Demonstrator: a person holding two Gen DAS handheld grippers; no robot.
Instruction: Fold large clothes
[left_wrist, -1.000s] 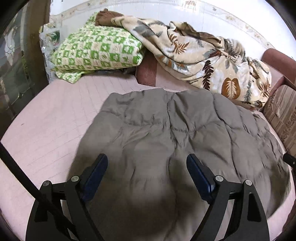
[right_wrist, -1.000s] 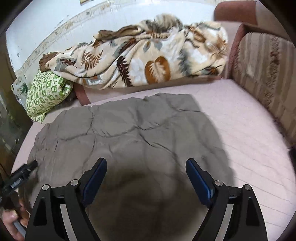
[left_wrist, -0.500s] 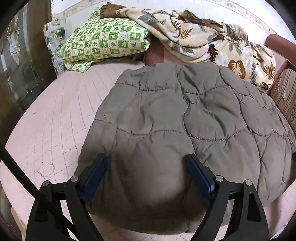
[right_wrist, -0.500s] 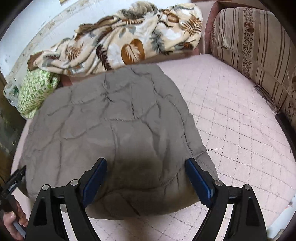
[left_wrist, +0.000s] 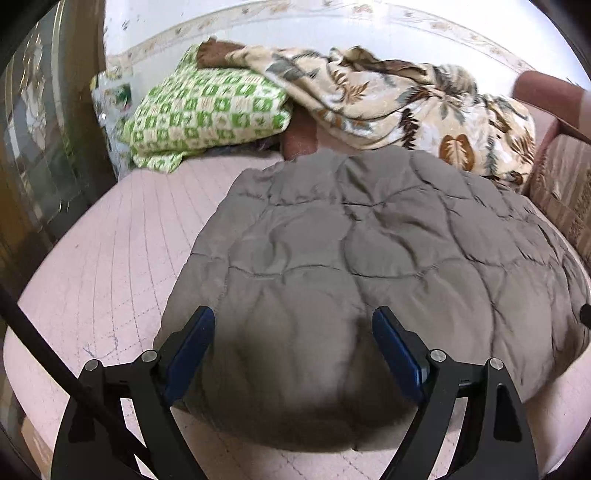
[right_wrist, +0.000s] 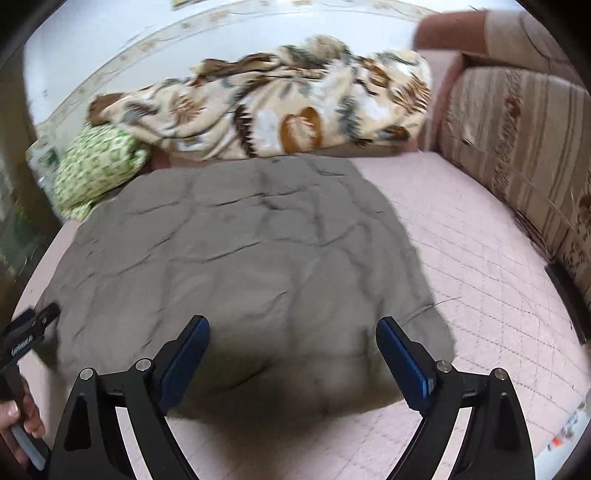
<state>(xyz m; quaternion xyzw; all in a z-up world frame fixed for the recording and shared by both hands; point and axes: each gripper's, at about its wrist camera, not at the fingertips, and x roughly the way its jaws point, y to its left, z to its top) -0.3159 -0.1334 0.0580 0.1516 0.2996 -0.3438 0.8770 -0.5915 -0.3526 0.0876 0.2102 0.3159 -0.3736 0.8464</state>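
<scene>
1. My left gripper stands with its jaws spread wide and nothing clamped; the blue pads hang over the near part of the grey quilted garment without pinching it.
2. My right gripper is just as wide apart and holds nothing; its pads also sit above the garment's near edge.
3. I cannot tell whether any fingertip rests on the cloth or floats just over it, since shadow covers the fabric between the fingers.
4. The right wrist view is blurred, so the quilting seams there read poorly. At its left border I see a hand on the left gripper's handle, cut off by the frame.
5. The garment lies flat on the pink quilted mattress, reaching from under both grippers towards the leaf-print blanket at the wall. The green checked pillow sits beyond its far left corner.
</scene>
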